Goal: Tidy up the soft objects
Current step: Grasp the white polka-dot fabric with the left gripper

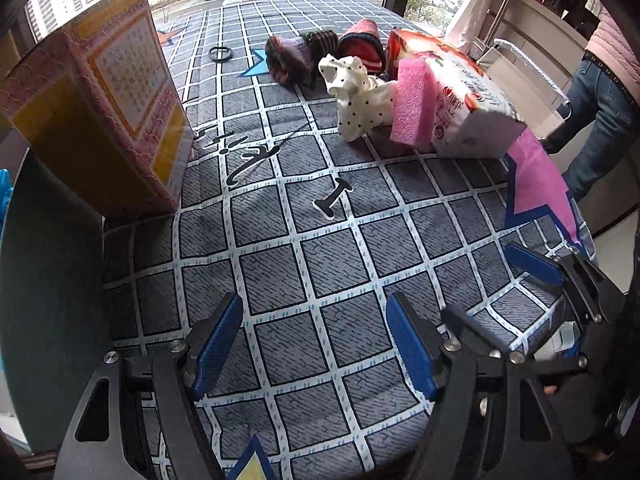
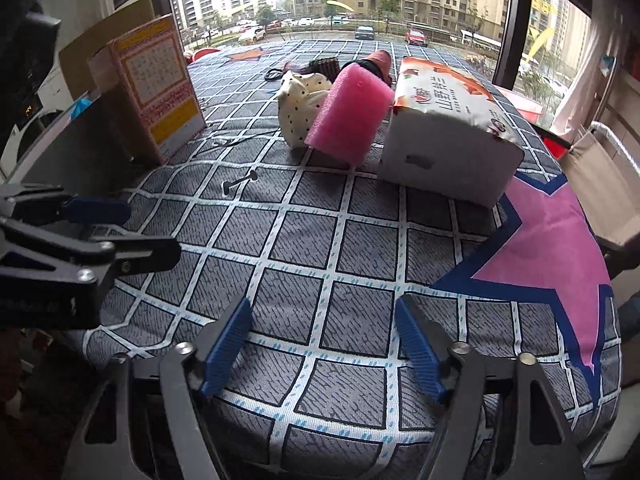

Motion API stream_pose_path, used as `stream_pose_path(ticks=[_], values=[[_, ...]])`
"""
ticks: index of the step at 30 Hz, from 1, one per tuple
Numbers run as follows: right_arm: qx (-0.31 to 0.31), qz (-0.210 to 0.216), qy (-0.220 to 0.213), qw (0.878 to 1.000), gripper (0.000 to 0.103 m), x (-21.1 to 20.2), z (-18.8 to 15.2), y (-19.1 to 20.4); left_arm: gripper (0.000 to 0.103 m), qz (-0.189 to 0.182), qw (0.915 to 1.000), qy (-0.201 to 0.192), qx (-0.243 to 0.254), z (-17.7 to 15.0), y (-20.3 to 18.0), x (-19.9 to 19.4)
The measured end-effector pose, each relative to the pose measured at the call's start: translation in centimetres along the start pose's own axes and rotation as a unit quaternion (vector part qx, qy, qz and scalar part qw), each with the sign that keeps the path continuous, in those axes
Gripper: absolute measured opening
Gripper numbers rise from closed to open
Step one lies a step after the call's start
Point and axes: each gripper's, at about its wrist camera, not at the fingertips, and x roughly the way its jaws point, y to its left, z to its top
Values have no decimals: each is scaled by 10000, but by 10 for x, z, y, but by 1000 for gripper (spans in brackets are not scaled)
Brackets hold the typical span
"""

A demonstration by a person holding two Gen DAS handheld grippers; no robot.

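A pink foam block [image 1: 412, 100] [image 2: 350, 118] leans between a white dotted cloth [image 1: 360, 96] [image 2: 302, 114] and a white and orange tissue pack [image 1: 460, 96] [image 2: 448, 128] on the checked table cloth [image 1: 304, 256]. Dark and red rolled cloths [image 1: 320, 54] lie behind them. An open pink and yellow box [image 1: 100, 108] [image 2: 156, 84] stands at the left. My left gripper [image 1: 316, 344] is open and empty over the near cloth. My right gripper [image 2: 324, 348] is open and empty, also near the front edge; it shows in the left wrist view [image 1: 552, 276] too.
A black ring [image 1: 220, 54] lies far back on the table. A person in jeans [image 1: 596, 112] stands at the right beyond the table edge. A window with a street view runs along the far side. My left gripper shows at the left of the right wrist view [image 2: 100, 232].
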Motion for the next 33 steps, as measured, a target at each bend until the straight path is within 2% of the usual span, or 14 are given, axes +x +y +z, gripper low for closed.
stream_pose_path(ticks=[1,7,17,22,33], values=[[-65,-41,21,10000,97,2,-2,3,77,28,10000,27,-3,3,-1,4],[-95,-4,-164,9998,101,1,-10,2,77,237,9997,38,-35,37,-7,24],[-226,73,-450,9987,102,-5,-24,3,77,239,9989,-13,-414,101,-12,49],[-262,101,-496,9984,102,-6,-25,5,77,242,9980,73,-586,121,-10,61],[-316,153,-498,9981,102,-9,-31,4,77,-12,9963,-189,-833,143,-6,61]])
